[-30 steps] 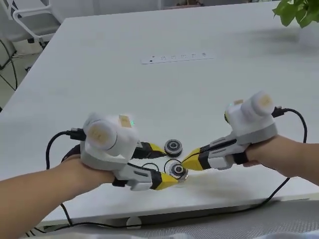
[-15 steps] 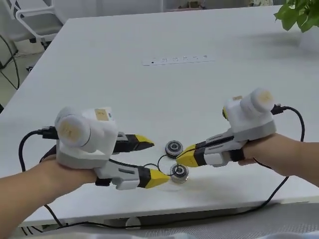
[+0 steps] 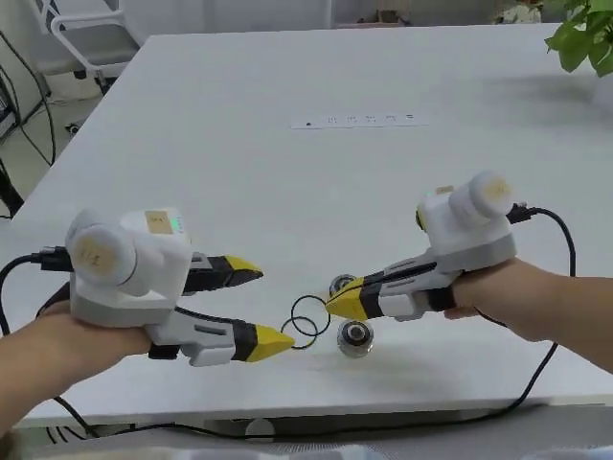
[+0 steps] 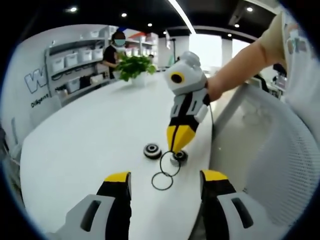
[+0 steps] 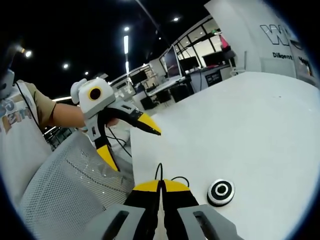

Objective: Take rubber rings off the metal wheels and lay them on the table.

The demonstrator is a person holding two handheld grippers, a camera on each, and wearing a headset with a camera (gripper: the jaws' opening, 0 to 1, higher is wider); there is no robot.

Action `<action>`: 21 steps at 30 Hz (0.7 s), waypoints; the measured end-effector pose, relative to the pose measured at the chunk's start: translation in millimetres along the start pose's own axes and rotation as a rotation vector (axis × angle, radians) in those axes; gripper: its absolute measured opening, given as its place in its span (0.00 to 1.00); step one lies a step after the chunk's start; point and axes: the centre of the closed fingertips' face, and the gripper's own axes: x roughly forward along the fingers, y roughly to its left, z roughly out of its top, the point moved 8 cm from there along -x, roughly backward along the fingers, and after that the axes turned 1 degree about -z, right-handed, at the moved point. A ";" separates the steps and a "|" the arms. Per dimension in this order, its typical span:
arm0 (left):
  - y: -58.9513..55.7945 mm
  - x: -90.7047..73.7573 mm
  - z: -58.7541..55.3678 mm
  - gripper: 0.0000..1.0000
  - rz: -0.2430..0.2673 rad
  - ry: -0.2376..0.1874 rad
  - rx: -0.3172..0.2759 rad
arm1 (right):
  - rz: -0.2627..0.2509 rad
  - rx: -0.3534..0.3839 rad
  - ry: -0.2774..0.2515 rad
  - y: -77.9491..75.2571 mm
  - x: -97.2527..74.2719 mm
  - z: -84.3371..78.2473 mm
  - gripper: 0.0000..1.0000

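1. Spreading across most of the head view, the broad white tabletop (image 3: 287,182) carries all the work. A flat white power strip (image 3: 351,121) lies in its upper middle, and green plant leaves (image 3: 584,38) poke in at the upper right corner.
2. At the lower left of the head view, a hand holds the left gripper (image 3: 277,306), a white and grey body with black, yellow-tipped jaws. Its jaws stand wide apart with nothing between them, and the tips point right toward the rings.
3. At the centre right of the head view, the other hand holds the matching right gripper (image 3: 335,303). Its jaws are pressed together and clamped on a ring. In the right gripper view the thin band rises from between the closed yellow tips.
4. Near the lower middle of the head view, the small round upper metal wheel (image 3: 342,285) sits partly behind the right gripper's tips. The shiny round lower metal wheel (image 3: 355,335) sits just below those tips, apart from the first.
5. Just left of the wheels, the pinched black rubber ring (image 3: 293,312) hangs from the right gripper's tips. Whether it touches the table cannot be told.
6. Below it, the loose black rubber ring (image 3: 302,347) lies flat on the table, overlapped by the pinched one and close to the left gripper's lower tip.
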 end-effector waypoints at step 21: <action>5.8 -17.4 -20.2 0.61 0.048 0.000 -0.058 | -0.032 0.028 0.073 -13.2 28.0 -17.0 0.00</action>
